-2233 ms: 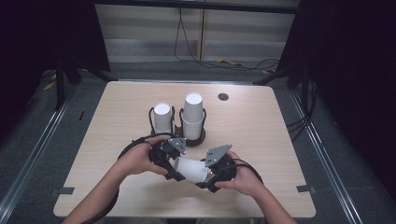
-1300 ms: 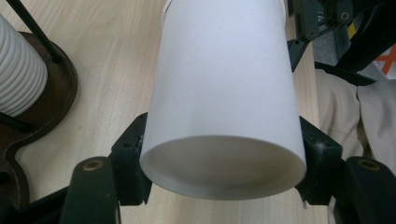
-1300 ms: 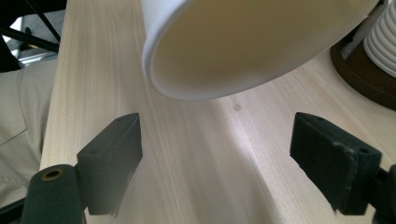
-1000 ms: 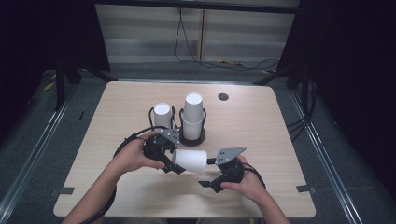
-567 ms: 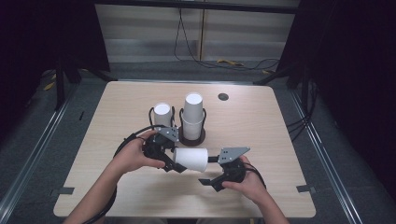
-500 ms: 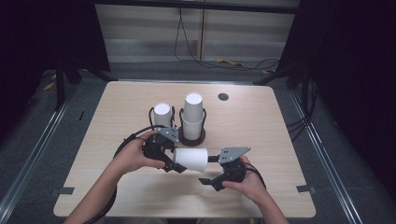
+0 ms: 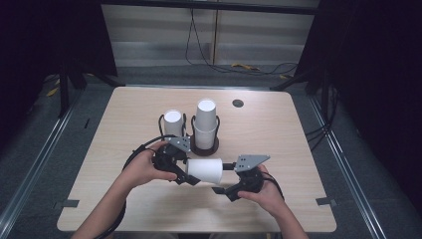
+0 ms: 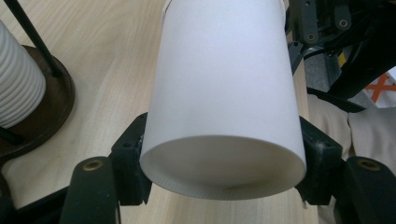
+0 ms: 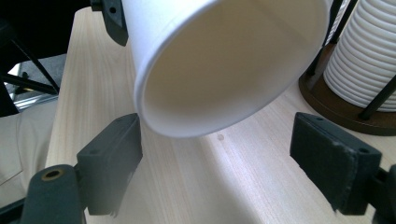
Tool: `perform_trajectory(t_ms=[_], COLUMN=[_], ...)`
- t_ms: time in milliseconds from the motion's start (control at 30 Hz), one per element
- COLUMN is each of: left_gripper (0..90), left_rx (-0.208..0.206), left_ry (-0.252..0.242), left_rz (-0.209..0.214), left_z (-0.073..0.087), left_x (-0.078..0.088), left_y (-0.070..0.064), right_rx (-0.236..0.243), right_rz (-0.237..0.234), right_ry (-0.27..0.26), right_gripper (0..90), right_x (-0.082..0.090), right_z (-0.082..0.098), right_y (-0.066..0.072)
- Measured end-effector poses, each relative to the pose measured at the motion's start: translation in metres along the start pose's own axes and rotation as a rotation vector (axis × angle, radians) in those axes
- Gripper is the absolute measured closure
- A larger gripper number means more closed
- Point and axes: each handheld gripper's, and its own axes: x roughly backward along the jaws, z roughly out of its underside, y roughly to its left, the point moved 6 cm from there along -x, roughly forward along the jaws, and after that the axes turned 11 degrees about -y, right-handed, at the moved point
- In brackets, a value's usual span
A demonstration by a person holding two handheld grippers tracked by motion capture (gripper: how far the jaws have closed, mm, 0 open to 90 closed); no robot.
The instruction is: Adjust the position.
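A white paper cup (image 7: 205, 169) lies on its side above the table, its closed end in my left gripper (image 7: 189, 172), which is shut on it. In the left gripper view both pads press the cup's (image 8: 224, 93) sides near its base, where the left gripper (image 8: 224, 163) grips. The cup's open mouth (image 9: 224, 60) faces my right gripper (image 9: 224, 149), which is open. Its pads (image 9: 112, 158) stand wide apart just below the rim without touching it. In the high view the right gripper (image 7: 224, 178) sits right of the cup.
Two stacks of white cups stand in dark wire holders behind the hands: a tall one (image 7: 205, 122) and a shorter one (image 7: 172, 122). The tall stack (image 9: 359, 60) is close on the right gripper's right. A round hole (image 7: 238, 103) marks the table's far side.
The right gripper, earlier close against the cup, has drawn back toward the near right. Over the last second both hands and the cup have kept still.
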Motion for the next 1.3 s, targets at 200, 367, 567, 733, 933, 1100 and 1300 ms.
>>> perform_trajectory(t_ms=[200,367,567,733,933,1100,1300], left_gripper=[33.7,33.7,33.7,33.7,33.6,33.7,33.7], left_rx=[0.012,0.026,0.029,0.041,0.036,0.047,0.042], left_ry=[-0.022,-0.028,-0.041,-0.048,-0.043,-0.053,-0.062], left_rz=[-0.003,0.02,0.028,0.035,0.05,0.06,0.069], left_z=[0.001,0.003,0.004,0.004,0.004,0.004,0.003], left_x=[-0.002,-0.002,-0.005,-0.008,-0.011,-0.012,-0.013], left_y=[0.0,0.0,-0.001,-0.002,-0.001,-0.001,-0.002], right_rx=[-0.001,-0.009,-0.006,-0.008,-0.008,-0.014,-0.012], right_rz=[0.001,-0.006,-0.008,-0.009,-0.012,-0.016,-0.025], right_ry=[-0.006,-0.028,-0.05,-0.052,-0.054,-0.071,-0.078], right_gripper=[16.7,16.7,16.7,16.7,16.7,16.6,16.5], right_x=[0.001,0.002,0.003,0.003,0.003,0.004,0.004], right_z=[0.0,-0.002,-0.006,-0.007,-0.007,-0.008,-0.009], right_y=[0.0,0.0,0.0,0.0,0.0,-0.001,-0.001])
